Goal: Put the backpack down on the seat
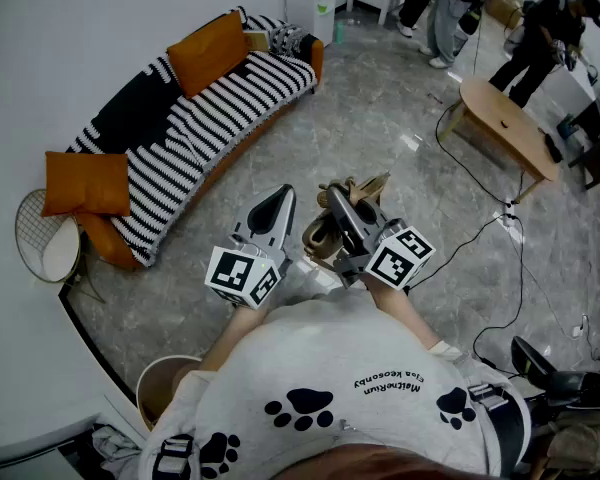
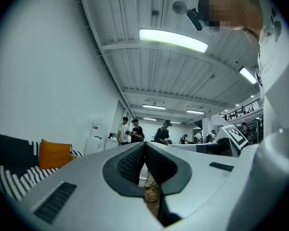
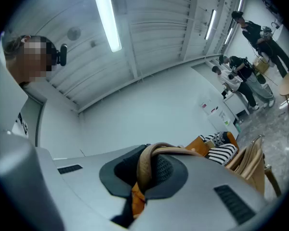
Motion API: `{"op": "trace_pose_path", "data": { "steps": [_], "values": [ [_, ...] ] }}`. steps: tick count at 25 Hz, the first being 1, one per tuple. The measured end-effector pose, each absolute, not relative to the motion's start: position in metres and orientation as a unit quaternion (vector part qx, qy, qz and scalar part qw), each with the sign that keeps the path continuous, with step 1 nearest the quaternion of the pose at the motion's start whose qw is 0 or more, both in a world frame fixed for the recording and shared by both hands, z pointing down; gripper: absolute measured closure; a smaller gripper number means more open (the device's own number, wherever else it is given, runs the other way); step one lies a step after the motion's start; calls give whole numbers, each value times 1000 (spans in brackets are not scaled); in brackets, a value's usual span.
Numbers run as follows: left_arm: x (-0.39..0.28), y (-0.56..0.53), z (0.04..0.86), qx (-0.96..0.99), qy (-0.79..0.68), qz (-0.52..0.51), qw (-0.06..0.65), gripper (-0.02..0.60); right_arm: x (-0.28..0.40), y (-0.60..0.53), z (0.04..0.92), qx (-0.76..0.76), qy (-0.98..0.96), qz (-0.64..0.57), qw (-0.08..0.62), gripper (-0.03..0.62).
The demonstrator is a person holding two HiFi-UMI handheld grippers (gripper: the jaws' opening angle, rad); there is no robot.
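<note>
Backpack (image 1: 327,234) hangs by its tan strap (image 3: 144,167) from the right gripper (image 3: 147,150), which is clamped on it to carry the load, while the left gripper (image 2: 144,147) rides alongside, jaws together on nothing, with the striped sofa (image 1: 220,98) well apart across the floor

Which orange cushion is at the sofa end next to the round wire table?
The left cushion, at the near end of the sofa, right beside the wire table. The far cushion leans toward the opposite end.

Left tongs (image 1: 284,195) pinched together, empty; right tongs (image 1: 336,196) clamped on backpack strap (image 3: 143,170); both extended forward.
</note>
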State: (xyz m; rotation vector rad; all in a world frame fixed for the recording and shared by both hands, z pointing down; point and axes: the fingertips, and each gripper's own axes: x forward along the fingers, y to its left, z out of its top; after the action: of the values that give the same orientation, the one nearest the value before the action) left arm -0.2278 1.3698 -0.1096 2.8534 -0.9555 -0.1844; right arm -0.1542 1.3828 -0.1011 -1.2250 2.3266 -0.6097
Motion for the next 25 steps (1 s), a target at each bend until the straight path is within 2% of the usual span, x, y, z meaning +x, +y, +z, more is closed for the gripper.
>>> {"op": "trace_pose_path", "data": {
  "steps": [16,25],
  "values": [
    [-270,1362,-109,951,-290,-86,56,563,-205,1369,-90,-461,824,-227,236,563],
    [-271,1340,-99,957,-271,-84,65,563,-218,1349,-80,-487,824,-205,205,563]
  ]
}}
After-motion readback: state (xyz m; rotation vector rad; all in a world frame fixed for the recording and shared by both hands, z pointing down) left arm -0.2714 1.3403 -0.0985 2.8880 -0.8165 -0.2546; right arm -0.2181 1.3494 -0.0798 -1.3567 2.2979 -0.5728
